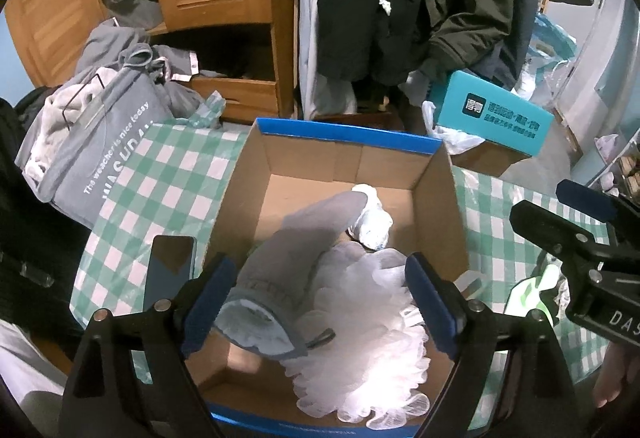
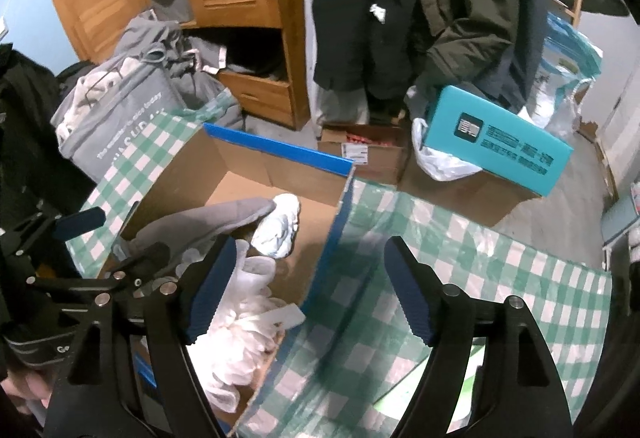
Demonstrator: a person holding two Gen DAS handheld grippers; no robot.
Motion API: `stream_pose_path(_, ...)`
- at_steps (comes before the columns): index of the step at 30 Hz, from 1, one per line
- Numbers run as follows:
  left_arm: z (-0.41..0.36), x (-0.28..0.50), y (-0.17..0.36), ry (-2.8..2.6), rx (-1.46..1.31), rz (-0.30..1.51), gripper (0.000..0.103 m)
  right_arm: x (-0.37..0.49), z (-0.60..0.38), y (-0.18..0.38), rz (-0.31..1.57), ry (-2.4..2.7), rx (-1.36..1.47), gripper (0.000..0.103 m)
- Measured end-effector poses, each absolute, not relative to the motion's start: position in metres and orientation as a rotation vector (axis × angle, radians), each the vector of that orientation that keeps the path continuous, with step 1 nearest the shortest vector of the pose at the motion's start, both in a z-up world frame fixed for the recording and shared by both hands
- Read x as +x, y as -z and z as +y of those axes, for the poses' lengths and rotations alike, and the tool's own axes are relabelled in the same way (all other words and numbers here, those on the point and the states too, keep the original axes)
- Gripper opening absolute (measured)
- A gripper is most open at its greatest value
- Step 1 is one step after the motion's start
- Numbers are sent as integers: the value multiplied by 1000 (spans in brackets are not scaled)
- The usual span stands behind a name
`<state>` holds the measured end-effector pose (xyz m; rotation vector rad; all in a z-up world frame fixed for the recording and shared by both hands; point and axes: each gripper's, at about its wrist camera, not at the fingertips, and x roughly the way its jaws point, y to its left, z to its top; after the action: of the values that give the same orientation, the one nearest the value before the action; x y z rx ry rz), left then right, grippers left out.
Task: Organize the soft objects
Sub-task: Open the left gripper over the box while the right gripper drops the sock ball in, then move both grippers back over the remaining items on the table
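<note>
Both grippers hang with their jaws spread and nothing between the pads: the left gripper [image 1: 320, 302] sits directly over the open cardboard box [image 1: 440, 197], and the right gripper [image 2: 310, 290] straddles that box's blue-edged right wall above the green checked cloth [image 2: 480, 258]. Below the left gripper, inside the box, lie a grey oven mitt [image 1: 296, 250], a white mesh bath pouf [image 1: 372, 326] beside it, and a small white bundle [image 1: 372, 222] at the mitt's far tip.
</note>
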<state>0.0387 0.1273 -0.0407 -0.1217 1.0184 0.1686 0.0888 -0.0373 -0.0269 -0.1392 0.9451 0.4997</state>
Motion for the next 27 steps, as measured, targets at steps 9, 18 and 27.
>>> stream_pose_path(9,108,39,36,-126,-119,1016,89,85,-66,24,941,-451,-119,77)
stream_pose_path(18,71,44,32,-70,-70,1012,89,81,-103,28,949,-380,-98,77)
stream_pose_path(27,32,46,32,-8,-16,1016,89,76,-152,34,967,-326,-46,77)
